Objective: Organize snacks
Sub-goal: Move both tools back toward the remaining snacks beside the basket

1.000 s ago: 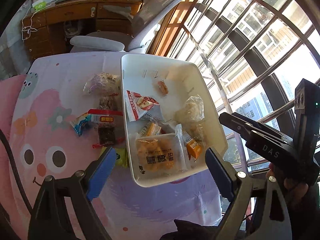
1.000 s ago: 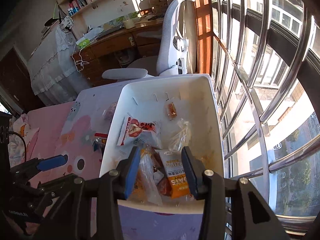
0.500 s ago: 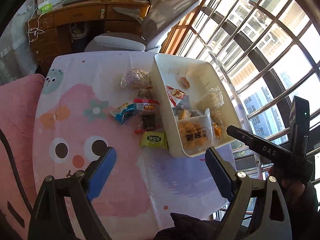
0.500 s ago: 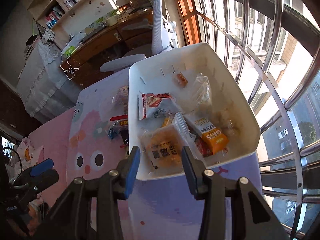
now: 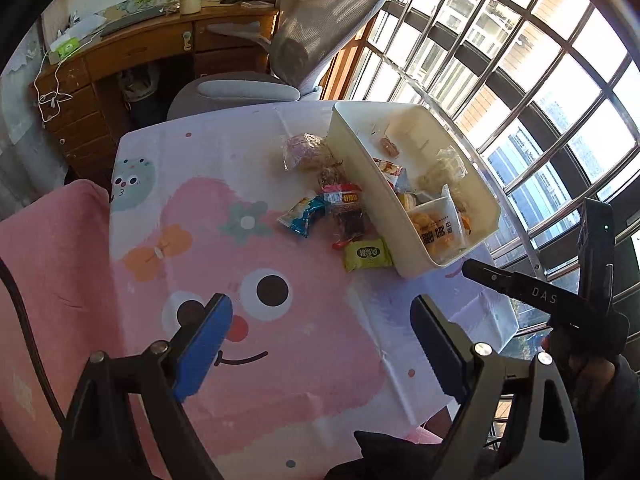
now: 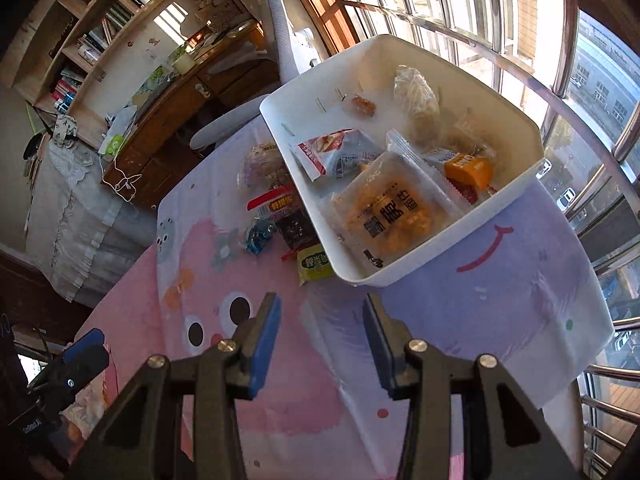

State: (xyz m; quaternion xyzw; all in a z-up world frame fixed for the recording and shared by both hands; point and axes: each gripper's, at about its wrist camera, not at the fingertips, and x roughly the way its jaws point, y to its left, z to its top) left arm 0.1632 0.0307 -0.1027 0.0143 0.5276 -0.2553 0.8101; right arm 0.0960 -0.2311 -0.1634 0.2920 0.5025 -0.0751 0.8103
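Left wrist view: the white bin (image 5: 436, 258) is seen far right, loose snacks beside its left wall. The green packet (image 5: 367, 255) is lying nearest, straight ahead of the left gripper (image 5: 320, 340), spread and empty; the right gripper (image 6: 320, 344), also spread, is offset rightward.

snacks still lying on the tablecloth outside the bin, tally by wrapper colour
clear wrapper bun: 1
clear wrapper with dark snack under it: 1
red-topped pack: 1
blue packet: 1
yellow-green packet: 1
total: 5
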